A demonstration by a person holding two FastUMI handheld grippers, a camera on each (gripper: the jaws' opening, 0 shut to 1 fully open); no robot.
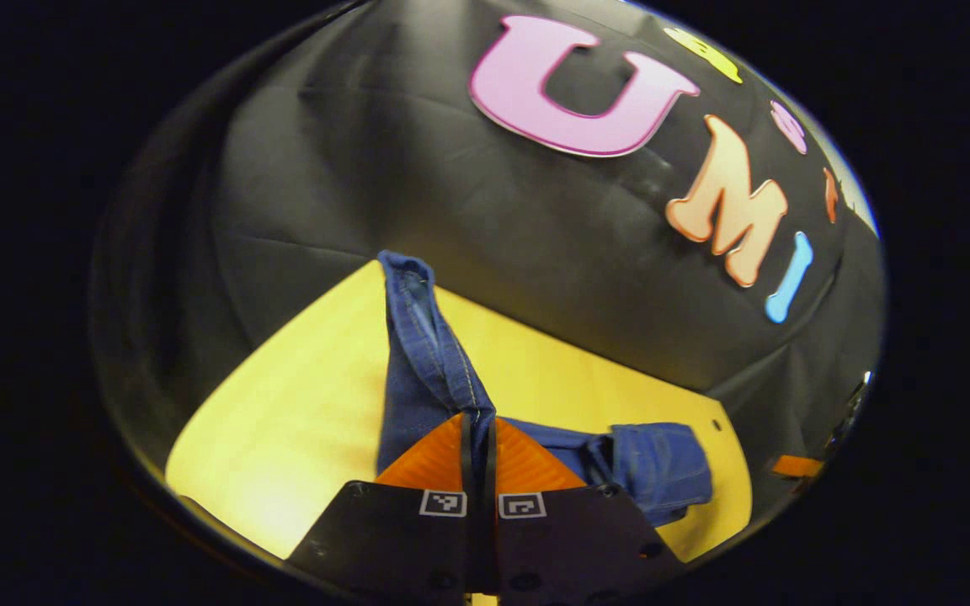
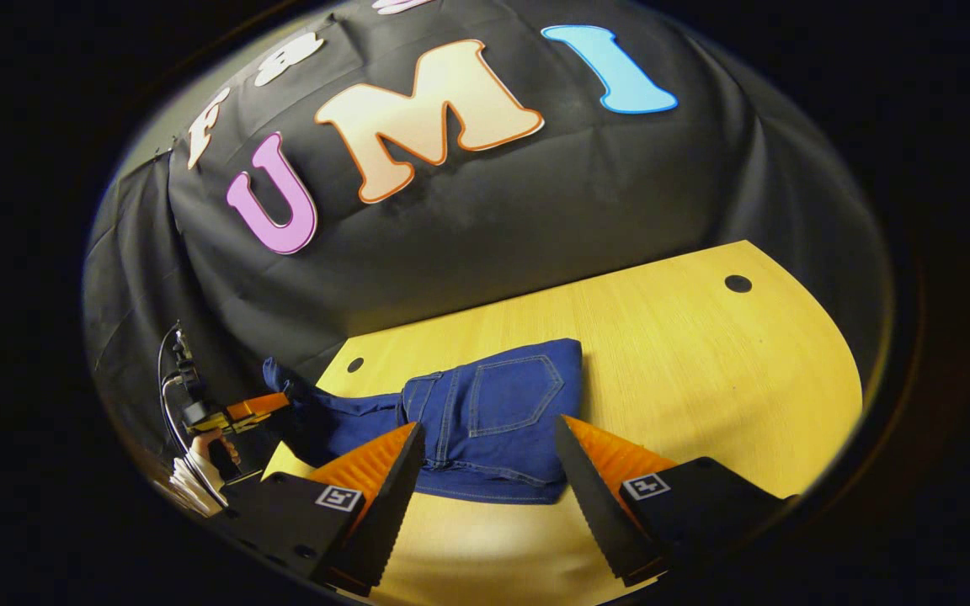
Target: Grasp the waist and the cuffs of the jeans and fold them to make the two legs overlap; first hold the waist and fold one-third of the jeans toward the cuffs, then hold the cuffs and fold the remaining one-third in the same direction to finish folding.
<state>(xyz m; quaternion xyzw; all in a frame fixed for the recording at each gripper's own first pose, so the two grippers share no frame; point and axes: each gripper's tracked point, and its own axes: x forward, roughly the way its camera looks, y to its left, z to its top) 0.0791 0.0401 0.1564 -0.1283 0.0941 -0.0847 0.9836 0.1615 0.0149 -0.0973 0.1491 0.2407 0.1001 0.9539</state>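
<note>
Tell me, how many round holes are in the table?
2: one hole near the table's far right corner, one hole at the far left by the jeans. Jeans may hide more.

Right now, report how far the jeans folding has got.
Done, it seems: the waist lies folded on the table, pocket up. In hand: the left gripper is shut on the cuffs, lifting them. The right gripper hangs open above the waist. Left: laying the cuffs over.
</note>
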